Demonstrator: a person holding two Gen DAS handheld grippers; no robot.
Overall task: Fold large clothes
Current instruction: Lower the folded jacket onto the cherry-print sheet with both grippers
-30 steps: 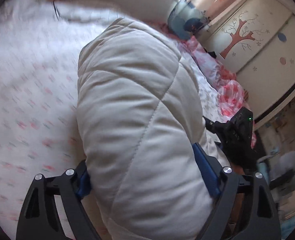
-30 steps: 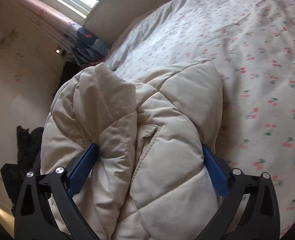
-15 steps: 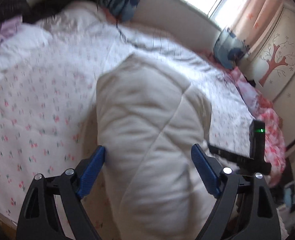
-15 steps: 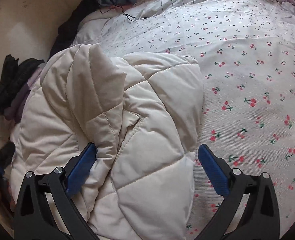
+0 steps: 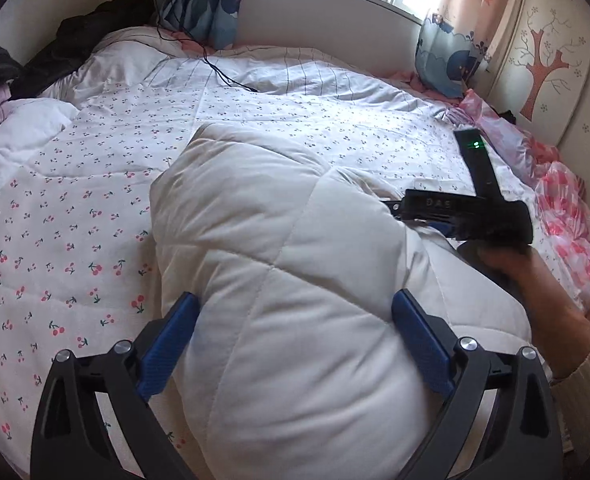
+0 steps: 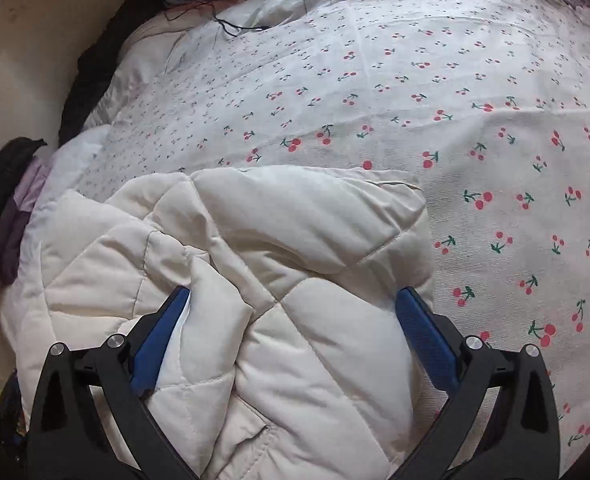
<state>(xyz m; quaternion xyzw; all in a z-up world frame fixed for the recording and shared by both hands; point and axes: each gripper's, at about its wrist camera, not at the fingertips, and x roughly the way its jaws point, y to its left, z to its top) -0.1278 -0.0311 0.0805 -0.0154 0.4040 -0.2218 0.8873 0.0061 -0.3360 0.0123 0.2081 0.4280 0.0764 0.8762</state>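
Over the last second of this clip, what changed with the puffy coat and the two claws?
The cream quilted coat came down from mid-air onto the cherry-print bedspread. The left claw and right claw, both clamped on the padding a second ago, now stand spread wide around it, apparently letting go. Unchanged: each claw still straddles its end of the coat, and the bedspread lies as it did.

Only readable thing is faint embossed lettering, looks like "DAS", on the black gripper body at the frame's right. Nothing else has text.
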